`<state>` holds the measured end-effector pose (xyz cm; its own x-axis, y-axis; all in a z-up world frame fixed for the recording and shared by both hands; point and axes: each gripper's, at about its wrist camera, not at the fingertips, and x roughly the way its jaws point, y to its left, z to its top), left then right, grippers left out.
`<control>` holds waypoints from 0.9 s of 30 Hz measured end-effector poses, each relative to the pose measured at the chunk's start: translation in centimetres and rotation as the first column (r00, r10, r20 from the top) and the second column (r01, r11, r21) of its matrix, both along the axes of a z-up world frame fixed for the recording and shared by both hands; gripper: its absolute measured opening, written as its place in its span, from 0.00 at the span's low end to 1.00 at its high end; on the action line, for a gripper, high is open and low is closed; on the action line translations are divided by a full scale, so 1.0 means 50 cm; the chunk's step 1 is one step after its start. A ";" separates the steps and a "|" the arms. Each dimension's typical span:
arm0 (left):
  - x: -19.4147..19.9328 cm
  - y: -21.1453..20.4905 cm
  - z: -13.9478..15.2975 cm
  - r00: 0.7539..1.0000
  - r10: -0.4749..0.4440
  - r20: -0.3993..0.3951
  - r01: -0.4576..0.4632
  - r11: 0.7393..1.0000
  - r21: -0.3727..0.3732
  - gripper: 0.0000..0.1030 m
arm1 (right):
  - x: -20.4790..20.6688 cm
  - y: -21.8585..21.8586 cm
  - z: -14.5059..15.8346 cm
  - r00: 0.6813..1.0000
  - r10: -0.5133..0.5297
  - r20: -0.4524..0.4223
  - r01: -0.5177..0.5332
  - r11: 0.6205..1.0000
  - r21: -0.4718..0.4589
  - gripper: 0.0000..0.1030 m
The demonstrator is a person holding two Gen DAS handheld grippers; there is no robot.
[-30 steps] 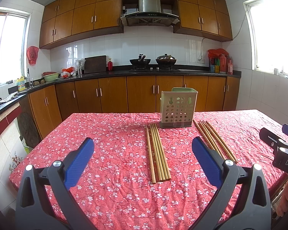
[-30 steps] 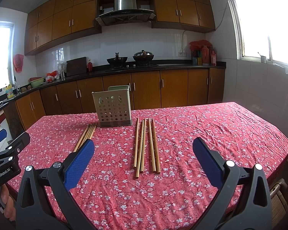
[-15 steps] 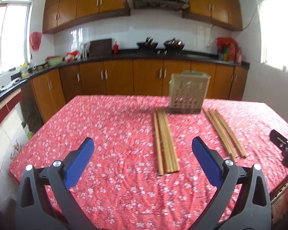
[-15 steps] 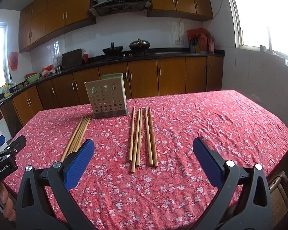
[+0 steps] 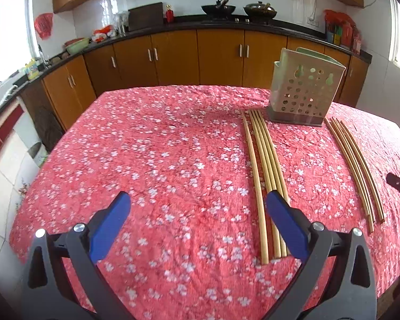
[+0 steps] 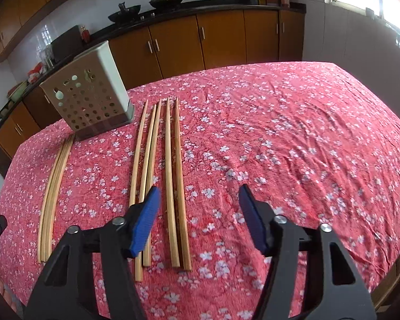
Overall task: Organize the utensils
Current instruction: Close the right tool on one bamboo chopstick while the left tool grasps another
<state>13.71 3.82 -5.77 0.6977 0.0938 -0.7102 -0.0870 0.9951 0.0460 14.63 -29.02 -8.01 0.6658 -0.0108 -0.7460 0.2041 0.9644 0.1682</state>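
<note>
Red floral tablecloth [image 6: 280, 133]: one holder [image 6: 88, 98], five chopsticks [image 6: 170, 176] (four more left); both hand-held grippers spread, right [image 6: 198, 221] just narrowing.

Your table [image 5: 146, 160]: red cloth with white blossom print covers whole top. Perforated pale-green utensil holder [image 5: 304, 90] stands upright toward far edge. Left chopstick bundle [image 5: 266, 170] lies at holder's 7 o'clock, sticks packed side by side, far tips near its base. Right chopstick bundle [image 6: 162, 176] lies at holder's 5 o'clock, sticks looser, gaps between them. Bundles well apart.
</note>
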 end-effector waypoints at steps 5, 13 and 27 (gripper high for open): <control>0.055 0.002 -0.014 0.998 -0.052 -0.046 0.050 0.998 -0.049 0.96 | 0.051 0.007 -0.031 0.997 0.041 -0.062 -0.039 0.999 0.023 0.30; 0.096 -0.020 -0.043 0.982 -0.149 -0.112 0.138 0.985 -0.102 0.60 | 0.065 0.009 -0.044 0.997 0.054 -0.064 -0.055 0.998 -0.027 0.08; 0.103 -0.060 -0.099 0.933 -0.276 -0.230 0.230 0.951 -0.207 0.14 | 0.063 -0.007 -0.038 0.998 0.022 -0.059 -0.025 0.998 -0.059 0.08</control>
<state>18.87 0.82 -10.74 0.4769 -0.2031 -0.8552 0.1605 0.9767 -0.1425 17.76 -29.40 -9.91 0.6218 -0.0414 -0.7821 0.1890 0.9770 0.0985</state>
